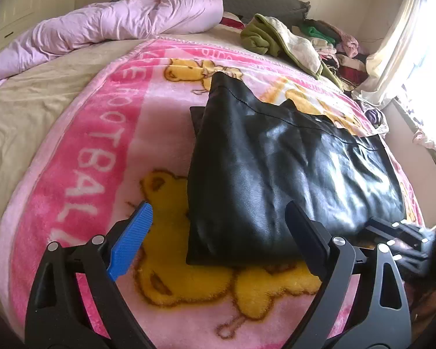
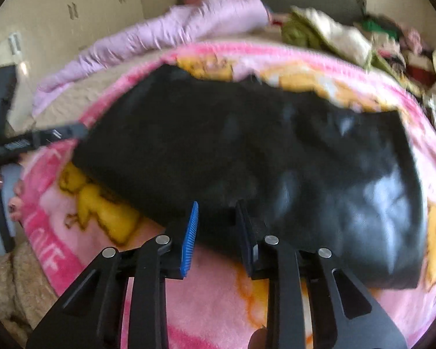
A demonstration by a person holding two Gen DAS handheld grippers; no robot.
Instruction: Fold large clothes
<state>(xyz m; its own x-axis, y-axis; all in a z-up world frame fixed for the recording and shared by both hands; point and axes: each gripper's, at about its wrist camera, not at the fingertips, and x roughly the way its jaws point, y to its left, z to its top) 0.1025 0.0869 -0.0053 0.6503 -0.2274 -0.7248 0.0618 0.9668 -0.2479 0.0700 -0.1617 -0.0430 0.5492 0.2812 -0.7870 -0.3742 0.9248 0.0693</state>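
Observation:
A black leather-like garment (image 1: 276, 168) lies folded on a pink cartoon blanket (image 1: 96, 151) on the bed. My left gripper (image 1: 218, 226) is open at the garment's near left corner; the fabric edge lies between its fingers, untouched as far as I can tell. My right gripper (image 2: 216, 226) is partly open at the garment's (image 2: 247, 145) near edge, with black fabric in the gap; this view is blurred. The right gripper also shows in the left wrist view (image 1: 398, 232), and the left gripper in the right wrist view (image 2: 43, 138).
A crumpled lilac duvet (image 1: 116, 26) lies at the head of the bed. A pile of mixed clothes (image 1: 305, 40) sits at the far right by the window curtain (image 1: 398, 37). White cupboards (image 2: 72, 14) stand behind the bed.

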